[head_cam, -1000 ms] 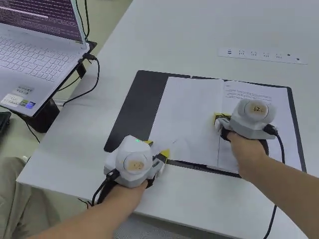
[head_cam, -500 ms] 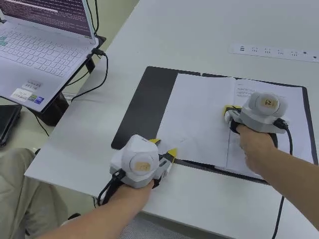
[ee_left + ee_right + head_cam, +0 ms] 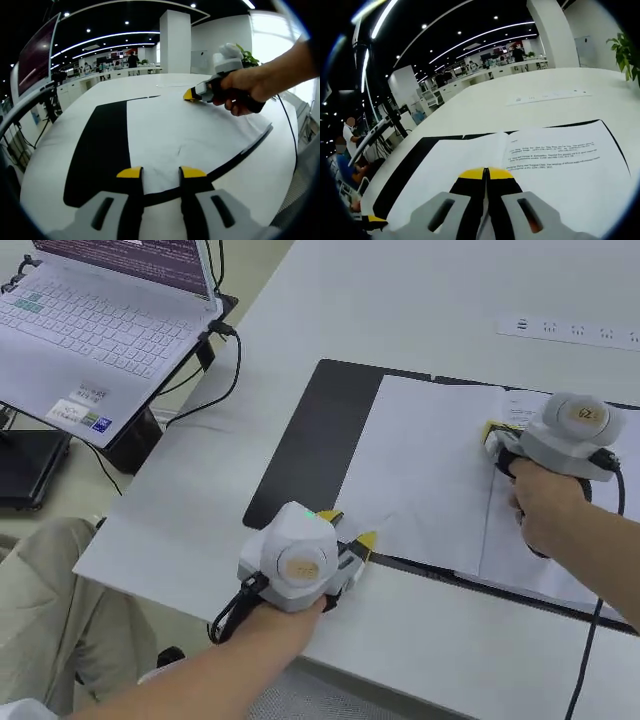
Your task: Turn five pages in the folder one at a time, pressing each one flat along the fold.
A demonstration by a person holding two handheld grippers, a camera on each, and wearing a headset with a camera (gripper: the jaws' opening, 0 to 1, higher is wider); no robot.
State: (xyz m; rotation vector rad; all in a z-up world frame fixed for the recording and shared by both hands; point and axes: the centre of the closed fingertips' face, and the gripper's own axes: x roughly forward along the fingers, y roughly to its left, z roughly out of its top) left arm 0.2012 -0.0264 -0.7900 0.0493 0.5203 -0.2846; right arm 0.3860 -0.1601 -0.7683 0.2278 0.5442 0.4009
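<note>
A black folder [image 3: 310, 440] lies open on the white table. A blank turned page [image 3: 430, 470] rests flat over its left half, and a printed page [image 3: 560, 160] lies on the right. My left gripper [image 3: 348, 528] is at the near left corner of the turned page. Its jaws [image 3: 161, 172] stand open, with the page edge lying flat between them. My right gripper [image 3: 495, 432] is shut, and its yellow tips [image 3: 486, 173] press down at the fold between the two pages. The right gripper [image 3: 190, 95] is also in the left gripper view, held by a hand.
An open laptop [image 3: 110, 330] sits on a stand at the far left, and its cable [image 3: 225, 370] trails toward the folder's corner. A white power strip [image 3: 570, 333] lies at the far right. The table's near edge [image 3: 180, 600] runs just below my left gripper.
The camera has swung left, so the whole scene sits further right. My right gripper has slid along the fold toward the folder's far edge. The left gripper stays at the page corner.
</note>
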